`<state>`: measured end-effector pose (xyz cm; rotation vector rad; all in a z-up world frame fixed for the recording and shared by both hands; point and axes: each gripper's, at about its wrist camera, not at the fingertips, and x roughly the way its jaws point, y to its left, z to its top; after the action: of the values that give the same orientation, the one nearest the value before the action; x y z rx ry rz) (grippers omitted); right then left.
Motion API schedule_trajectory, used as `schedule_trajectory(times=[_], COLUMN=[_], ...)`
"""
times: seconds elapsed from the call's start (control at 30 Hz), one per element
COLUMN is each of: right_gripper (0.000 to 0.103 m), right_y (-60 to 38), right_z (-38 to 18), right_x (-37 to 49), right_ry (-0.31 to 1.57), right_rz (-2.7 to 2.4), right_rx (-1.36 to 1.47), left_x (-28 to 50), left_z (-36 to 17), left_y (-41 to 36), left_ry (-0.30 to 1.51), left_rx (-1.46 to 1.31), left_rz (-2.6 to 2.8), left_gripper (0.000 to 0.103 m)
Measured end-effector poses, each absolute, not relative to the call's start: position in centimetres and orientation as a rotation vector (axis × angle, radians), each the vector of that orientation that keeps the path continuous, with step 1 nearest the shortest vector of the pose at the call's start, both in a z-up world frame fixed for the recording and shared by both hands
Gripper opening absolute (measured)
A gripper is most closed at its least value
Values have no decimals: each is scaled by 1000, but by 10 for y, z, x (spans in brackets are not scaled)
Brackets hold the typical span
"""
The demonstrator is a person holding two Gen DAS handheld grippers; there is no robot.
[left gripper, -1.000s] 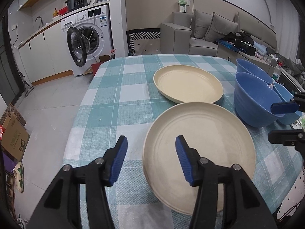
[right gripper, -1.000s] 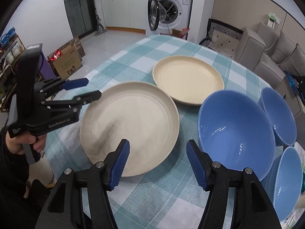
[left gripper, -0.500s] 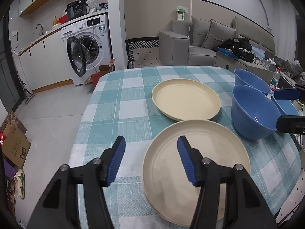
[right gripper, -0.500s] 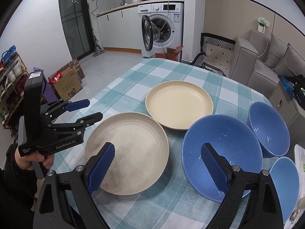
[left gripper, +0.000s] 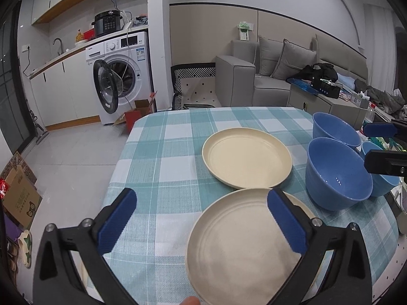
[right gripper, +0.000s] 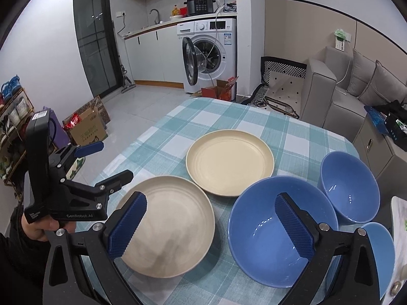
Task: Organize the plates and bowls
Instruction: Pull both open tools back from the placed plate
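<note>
Two cream plates lie on the checked tablecloth: a near plate [left gripper: 236, 249] [right gripper: 168, 231] and a far plate [left gripper: 246, 160] [right gripper: 229, 162]. Three blue bowls stand at the right: a large bowl [left gripper: 338, 175] [right gripper: 267, 231], a far bowl [left gripper: 335, 129] [right gripper: 348, 185] and a third bowl [right gripper: 379, 254] at the table's right edge. My left gripper [left gripper: 201, 221] is open, held above the near plate's left side; it also shows in the right wrist view [right gripper: 106, 161]. My right gripper [right gripper: 211, 226] is open above the gap between near plate and large bowl; it also shows in the left wrist view [left gripper: 376, 145].
The table [left gripper: 162, 152] has a teal-and-white cloth; its left and near edges drop to the floor. A washing machine [left gripper: 119, 76] with its door open, a grey sofa [left gripper: 274, 81] and cardboard boxes [right gripper: 89, 127] stand beyond.
Both grippers have pulled back and risen from the table. Both jaws have opened wider. Plates and bowls have not moved.
</note>
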<state>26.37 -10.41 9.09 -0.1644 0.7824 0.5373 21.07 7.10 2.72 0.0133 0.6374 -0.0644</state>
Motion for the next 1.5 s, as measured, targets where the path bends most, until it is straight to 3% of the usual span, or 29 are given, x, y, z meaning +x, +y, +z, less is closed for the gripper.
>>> schedule_trajectory(times=[1.03, 1.5], right_gripper=[102, 102], right_y=[-134, -124], right_z=[135, 92], right_x=[340, 395], right_ry=[728, 890], right_rz=[481, 449], right_rx=[-35, -25], left_x=[267, 304], left_z=[53, 34], left_y=[64, 61], left_ry=[615, 667], left_rx=[0, -14], left_rz=[-68, -69], left_gripper=[103, 103])
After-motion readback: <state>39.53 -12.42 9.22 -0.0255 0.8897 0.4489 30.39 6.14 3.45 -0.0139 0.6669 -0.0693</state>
